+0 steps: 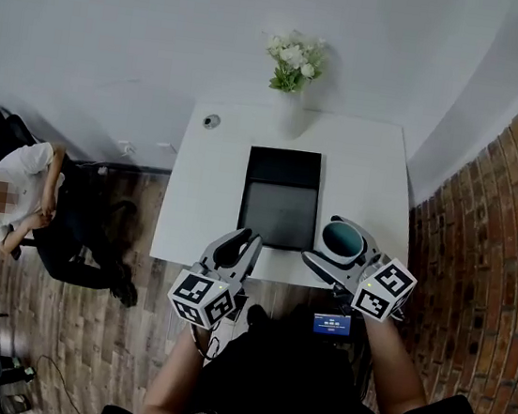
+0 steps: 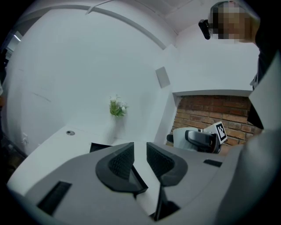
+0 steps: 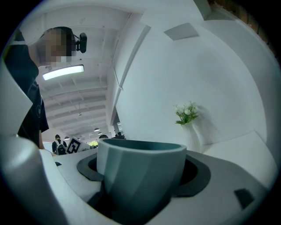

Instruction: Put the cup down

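— What is in our right gripper (image 1: pixel 339 247)?
— Its jaws are clamped on the two sides of a teal, faceted cup (image 3: pixel 139 172). The cup stands upright, mouth up, and we see nothing in it.
— And where is the cup over the table?
— From our head view it is at the near right corner of the white table (image 1: pixel 210 181), just beside the black rectangular tray (image 1: pixel 281 198). We cannot tell whether its base touches the tabletop.
— Our left gripper (image 2: pixel 139 159)?
— Its jaws stand a narrow gap apart with nothing between them. It is at the table's near edge, left of the cup.
— Farther out?
— A white vase of white flowers (image 1: pixel 294 69) stands at the table's far edge. A red brick wall (image 1: pixel 491 241) runs along our right, and a seated person (image 1: pixel 27 204) is well off to our left.
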### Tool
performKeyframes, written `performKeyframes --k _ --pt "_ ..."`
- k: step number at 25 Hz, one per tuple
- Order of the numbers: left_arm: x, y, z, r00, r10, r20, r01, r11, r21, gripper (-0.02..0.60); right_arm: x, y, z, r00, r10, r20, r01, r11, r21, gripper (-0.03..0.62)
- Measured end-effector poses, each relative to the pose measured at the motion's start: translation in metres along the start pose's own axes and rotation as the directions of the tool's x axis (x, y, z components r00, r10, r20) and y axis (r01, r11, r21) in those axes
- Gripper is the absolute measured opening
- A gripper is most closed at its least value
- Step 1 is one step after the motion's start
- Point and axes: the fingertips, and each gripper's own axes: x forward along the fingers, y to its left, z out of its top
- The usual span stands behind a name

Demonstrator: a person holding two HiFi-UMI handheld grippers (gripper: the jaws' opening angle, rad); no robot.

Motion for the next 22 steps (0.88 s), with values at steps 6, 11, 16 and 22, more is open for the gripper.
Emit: performKeyframes --k 6,11,16,22 --pt "0.006 -0.001 -0.006 1.000 0.005 -0.025 -0.005 1.000 0.002 0.095 0.017 -0.025 -0.010 1.000 0.003 -0.019 -0.003 1.000 0.011 0.410" --pt "0.014 0.003 -0.008 0.999 0.016 -0.043 -0.015 1.000 0.012 0.095 0.049 -0.069 -0.017 0.999 -0.025 -0.044 0.025 1.000 0.006 0.410" --pt "0.023 0.015 -0.006 0.998 0.043 -0.053 -0.043 0.999 0.017 0.095 0.091 -0.126 -0.030 0.994 -0.092 -0.064 0.094 0.995 0.026 0.410" --pt "0.035 0.029 -0.006 0.996 0.066 -0.065 -0.065 0.998 0.015 0.095 0.135 -0.180 -0.049 0.982 -0.158 -0.103 0.161 0.987 0.023 0.410"
